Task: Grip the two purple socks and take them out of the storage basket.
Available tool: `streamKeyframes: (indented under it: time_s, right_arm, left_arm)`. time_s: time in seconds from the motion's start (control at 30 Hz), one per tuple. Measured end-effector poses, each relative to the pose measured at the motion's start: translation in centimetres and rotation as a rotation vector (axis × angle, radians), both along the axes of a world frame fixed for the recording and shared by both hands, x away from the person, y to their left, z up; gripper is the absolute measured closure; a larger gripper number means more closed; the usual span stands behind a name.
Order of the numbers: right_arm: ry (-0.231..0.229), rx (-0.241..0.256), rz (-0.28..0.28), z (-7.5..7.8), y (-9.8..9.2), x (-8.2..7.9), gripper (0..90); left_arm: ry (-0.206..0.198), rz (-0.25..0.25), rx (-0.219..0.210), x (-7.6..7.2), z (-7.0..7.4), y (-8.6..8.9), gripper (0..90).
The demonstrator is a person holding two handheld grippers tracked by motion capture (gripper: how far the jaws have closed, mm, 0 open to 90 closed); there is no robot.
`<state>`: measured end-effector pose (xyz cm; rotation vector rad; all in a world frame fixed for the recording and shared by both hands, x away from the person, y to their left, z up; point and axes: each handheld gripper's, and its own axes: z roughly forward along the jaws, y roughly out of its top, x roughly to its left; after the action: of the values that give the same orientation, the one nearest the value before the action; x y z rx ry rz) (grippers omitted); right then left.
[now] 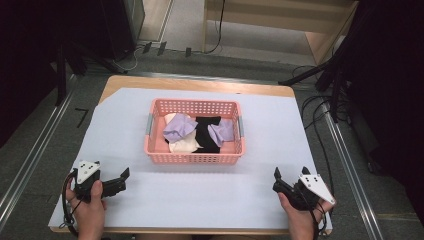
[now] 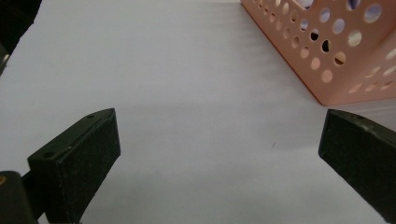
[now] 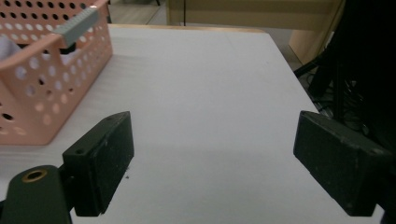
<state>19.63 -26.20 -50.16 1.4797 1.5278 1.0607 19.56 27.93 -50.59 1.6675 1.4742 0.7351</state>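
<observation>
White table (image 1: pixel 200 200), pink basket (image 1: pixel 195 132) of cloths (image 1: pixel 180 127), left gripper (image 1: pixel 122 179) and right gripper (image 1: pixel 277 180) both released.

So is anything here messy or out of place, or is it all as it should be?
Nothing stands out. The pink basket sits squarely on the white table, with lilac, cream and black cloths crumpled loosely inside it, none hanging over the rim. The left gripper and right gripper are open, holding nothing.

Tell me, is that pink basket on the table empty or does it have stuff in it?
Not empty. The pink basket holds crumpled cloths: lilac cloths, a cream one and a black one, loosely piled rather than folded.
</observation>
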Motion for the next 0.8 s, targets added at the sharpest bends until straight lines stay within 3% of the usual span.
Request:
streamKeyframes:
  time_s: [0.1, 0.23, 0.4, 0.6, 0.73, 0.77, 0.8]
  right_arm:
    - [-0.004, 0.015, 0.031, 0.8, 0.7, 0.0, 12.5]
    - [-0.008, 0.071, 0.048, 2.0, 1.1, 0.4, 13.3]
    - [-0.017, 0.048, 0.068, 2.9, 2.5, 1.2, 13.7]
    - [-0.015, 0.051, 0.086, 3.7, 3.9, 2.1, 23.9]
    - [-0.033, 0.041, 0.076, 4.0, 4.3, 2.5, 34.5]
    - [-0.043, 0.053, 0.097, 4.1, 4.4, 2.7, 40.8]
    - [-0.043, 0.053, 0.097, 4.1, 4.4, 2.7, 40.8]
  left_arm:
    - [0.000, -0.004, -0.002, 0.0, 0.0, 0.0, 0.0]
    - [-0.002, -0.002, -0.005, 0.0, 0.0, 0.0, 0.0]
    - [-0.002, -0.009, -0.001, 0.0, 0.0, 0.0, 0.0]
    - [-0.005, -0.010, -0.007, 0.0, 0.0, 0.1, 0.0]
    - [-0.008, -0.011, -0.008, 0.0, 0.0, 0.1, 0.0]
    - [-0.008, -0.011, -0.008, 0.0, 0.0, 0.1, 0.0]
    - [-0.008, -0.011, -0.009, 0.0, 0.0, 0.1, 0.0]
